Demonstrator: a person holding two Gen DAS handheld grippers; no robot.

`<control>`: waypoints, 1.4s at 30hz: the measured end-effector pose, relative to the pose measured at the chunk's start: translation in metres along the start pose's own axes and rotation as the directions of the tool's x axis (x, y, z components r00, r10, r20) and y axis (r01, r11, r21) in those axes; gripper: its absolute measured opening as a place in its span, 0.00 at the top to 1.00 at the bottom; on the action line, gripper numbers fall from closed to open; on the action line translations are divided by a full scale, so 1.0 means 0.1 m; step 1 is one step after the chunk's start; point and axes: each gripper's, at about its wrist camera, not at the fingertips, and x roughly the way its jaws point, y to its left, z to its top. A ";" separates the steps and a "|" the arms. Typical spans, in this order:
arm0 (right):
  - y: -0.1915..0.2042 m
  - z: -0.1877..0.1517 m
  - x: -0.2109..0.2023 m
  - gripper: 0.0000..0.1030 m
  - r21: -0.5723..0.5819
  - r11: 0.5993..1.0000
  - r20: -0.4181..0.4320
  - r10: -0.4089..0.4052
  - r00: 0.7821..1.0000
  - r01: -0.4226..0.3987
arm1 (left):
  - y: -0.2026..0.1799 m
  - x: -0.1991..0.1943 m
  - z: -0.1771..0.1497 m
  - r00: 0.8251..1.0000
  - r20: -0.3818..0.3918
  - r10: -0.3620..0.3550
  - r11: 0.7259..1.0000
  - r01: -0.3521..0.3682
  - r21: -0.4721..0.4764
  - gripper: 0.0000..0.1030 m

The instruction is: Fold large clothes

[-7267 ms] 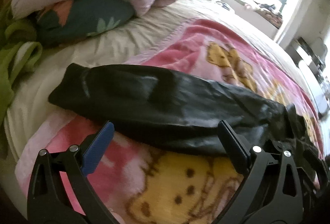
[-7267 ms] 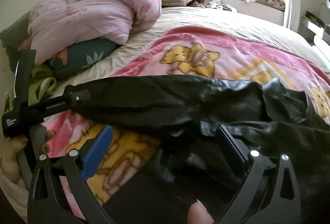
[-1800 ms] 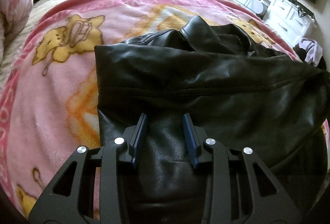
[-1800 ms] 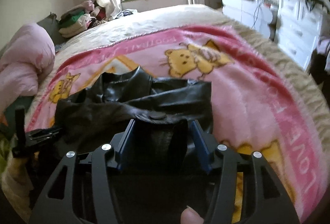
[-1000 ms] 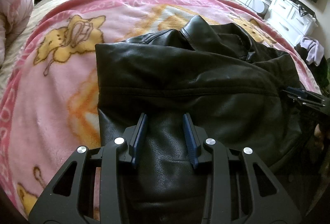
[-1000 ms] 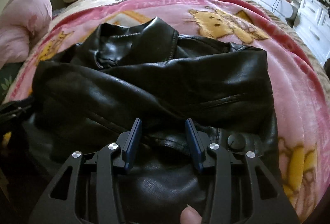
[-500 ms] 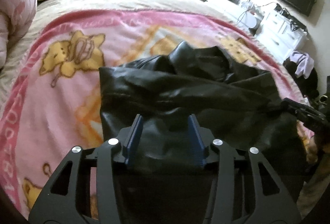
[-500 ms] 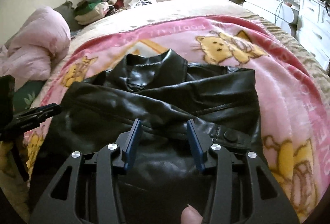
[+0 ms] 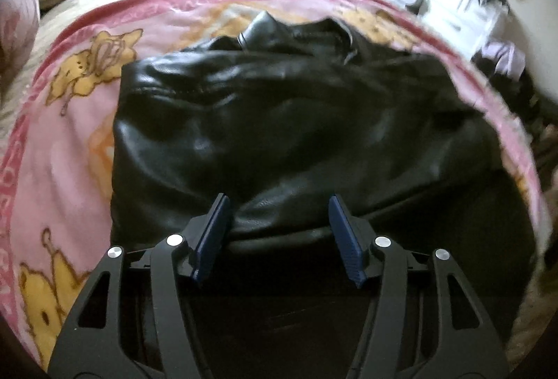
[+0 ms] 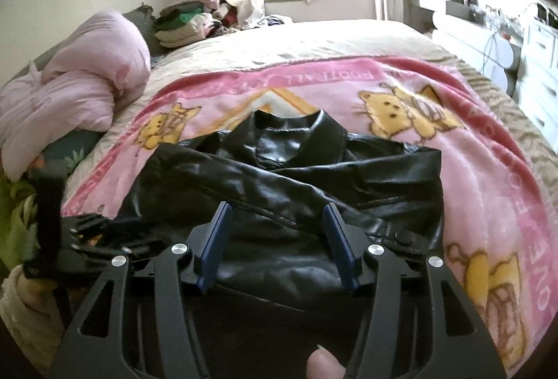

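Observation:
A black leather jacket (image 9: 279, 120) lies on a pink cartoon-bear blanket (image 9: 62, 148) on the bed, sleeves folded across its front, collar (image 10: 289, 134) at the far end. My left gripper (image 9: 277, 204) is over the jacket's near hem with its jaws apart, and the lifted hem fold lies between the blue pads (image 9: 212, 232). My right gripper (image 10: 275, 211) hovers over the near hem (image 10: 279, 274) on the other side, jaws apart, nothing pinched. The left gripper also shows in the right wrist view (image 10: 90, 232) at the jacket's left edge.
A rolled pink duvet (image 10: 73, 93) and a dark floral pillow (image 10: 66, 148) lie at the bed's left. Folded clothes (image 10: 188, 19) are stacked by the window. White drawers (image 10: 537, 72) stand to the right of the bed.
Both grippers' jaws have spread wider over the last half second. Both have pulled back and up from the jacket, so more of the bed shows. The left view is blurred by motion.

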 end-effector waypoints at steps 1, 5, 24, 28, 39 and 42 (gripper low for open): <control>0.02 -0.01 0.00 0.48 -0.010 1.000 -0.003 -0.001 1.000 0.001 | -0.03 0.03 -0.03 1.000 0.000 0.019 1.000 -0.019 0.011 0.51; 0.10 -0.13 0.08 0.48 -0.040 0.999 -0.040 -0.009 0.999 0.008 | -0.04 0.06 -0.05 0.999 0.003 0.040 0.999 -0.040 0.026 0.51; -0.13 -0.67 0.62 0.50 0.049 0.991 -0.260 -0.109 0.959 0.126 | -0.04 0.04 -0.04 1.000 0.000 0.025 0.999 -0.025 0.026 0.51; -0.13 -0.62 0.52 0.48 0.064 0.993 -0.231 -0.086 0.969 0.103 | -0.03 0.01 -0.03 1.000 -0.001 0.010 1.000 -0.010 0.021 0.51; -0.11 -0.49 0.27 0.17 0.104 0.992 -0.138 -0.056 0.989 0.071 | -0.04 -0.03 -0.02 1.000 -0.001 -0.007 1.000 0.007 0.009 0.49; -0.12 -0.45 0.19 0.14 0.112 0.991 -0.102 -0.059 0.993 0.071 | -0.02 -0.06 0.00 1.000 0.000 -0.026 1.000 0.026 -0.002 0.43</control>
